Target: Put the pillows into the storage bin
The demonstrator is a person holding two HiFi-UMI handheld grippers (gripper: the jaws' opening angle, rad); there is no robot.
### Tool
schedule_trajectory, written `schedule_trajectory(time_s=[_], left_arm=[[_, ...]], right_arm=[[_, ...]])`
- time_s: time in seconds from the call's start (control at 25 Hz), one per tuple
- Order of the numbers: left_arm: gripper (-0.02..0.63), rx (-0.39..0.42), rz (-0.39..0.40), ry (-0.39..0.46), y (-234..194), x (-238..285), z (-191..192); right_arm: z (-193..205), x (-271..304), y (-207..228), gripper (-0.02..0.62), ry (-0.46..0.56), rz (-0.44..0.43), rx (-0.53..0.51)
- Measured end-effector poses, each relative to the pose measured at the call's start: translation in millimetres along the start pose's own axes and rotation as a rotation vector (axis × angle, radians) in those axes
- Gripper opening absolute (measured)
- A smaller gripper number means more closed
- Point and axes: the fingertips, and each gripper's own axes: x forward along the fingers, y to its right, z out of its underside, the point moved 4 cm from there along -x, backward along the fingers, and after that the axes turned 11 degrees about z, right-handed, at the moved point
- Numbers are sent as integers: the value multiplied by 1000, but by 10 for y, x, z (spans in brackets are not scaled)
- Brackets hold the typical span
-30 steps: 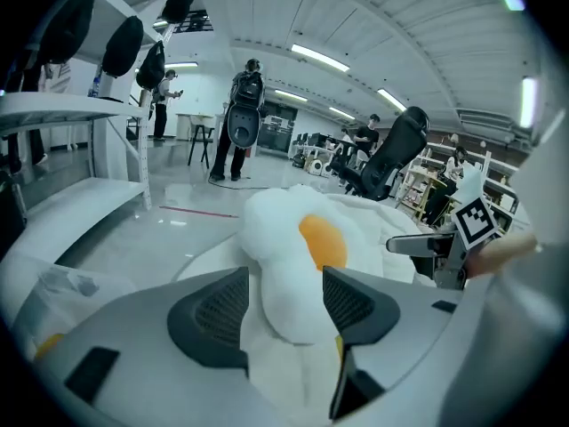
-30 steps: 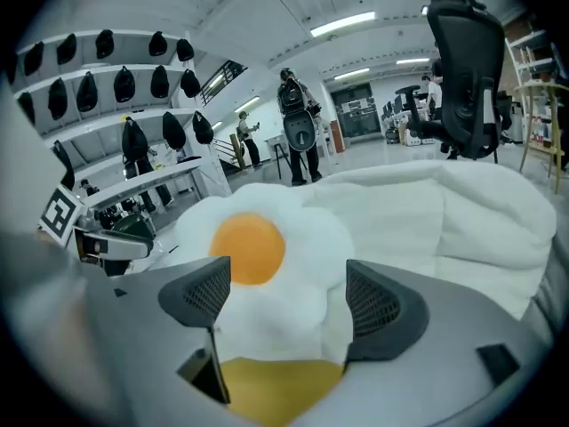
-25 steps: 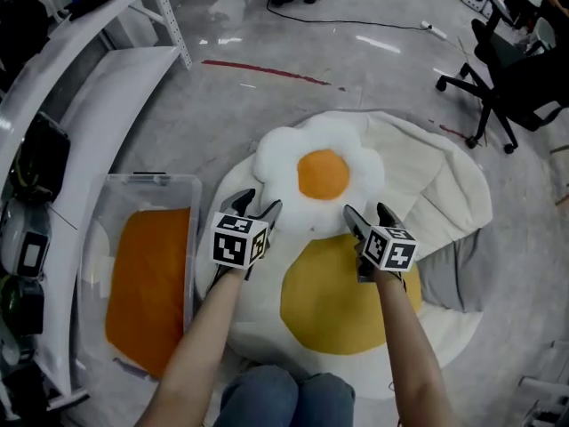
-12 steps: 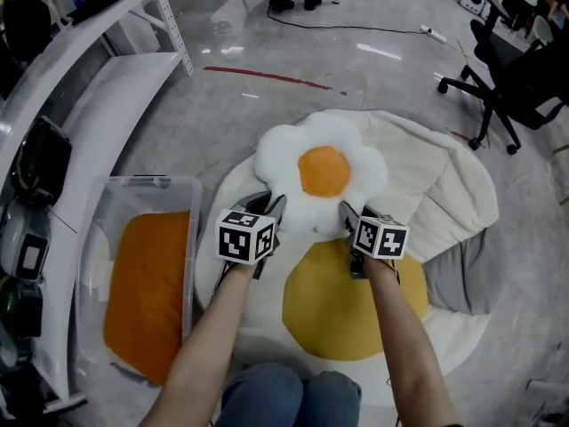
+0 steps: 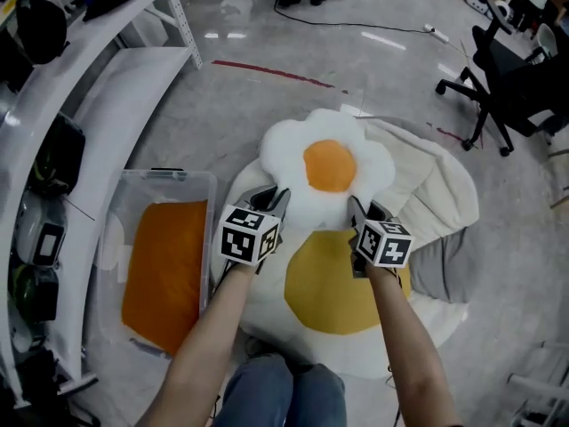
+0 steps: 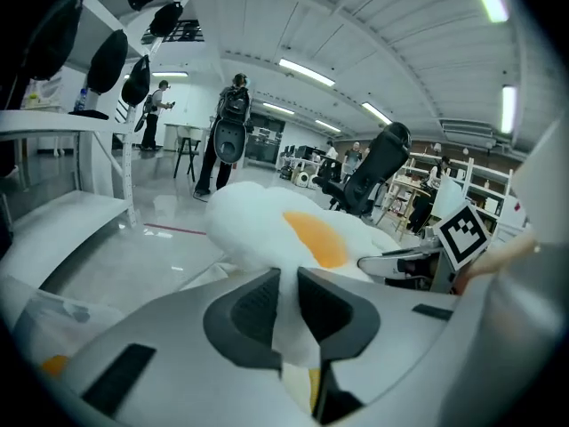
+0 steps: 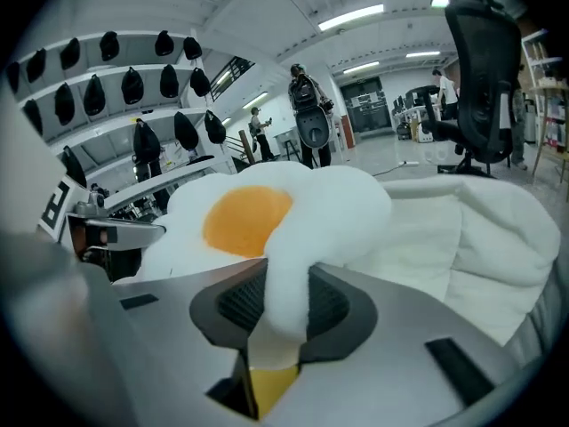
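The white, fried-egg-shaped plush pillow with an orange yolk lay yolk-up, nearly round with no clear long axis, over the far part of a larger white plush pillow with a yellow yolk. The left tool and right tool, whose jaws had just been closing, each pinched its near rim. Only the gripper views showed white plush squeezed between the pads. Only the head view showed the clear plastic storage bin at left, holding an orange pillow. Both forearms reached forward side by side, tools slanting down.
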Motion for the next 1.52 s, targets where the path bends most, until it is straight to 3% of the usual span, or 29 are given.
schedule_trajectory(time_s=[0.4, 0.64, 0.84, 1.16, 1.32, 1.52], left_arm=[[63, -101, -92, 37, 148, -1246, -872], [63, -163, -236, 78, -167, -2212, -921], [64, -239, -382, 104, -621, -3103, -463], [64, -405, -591, 126, -1038, -4429, 744], [64, -493, -658, 130, -1061, -4818, 1434], [64, -591, -696, 117, -970, -4926, 2295]], right_arm=[[-1109, -804, -896, 95, -16, -86, -132], [-1341, -864, -1902, 98, -28, -214, -219], [-1067, -686, -2989, 100, -62, -361, -314], [-58, -604, -4570, 103, -172, -566, -460], [533, -625, -5038, 106, -222, -634, -538], [1271, -598, -5235, 112, -285, -680, -636]])
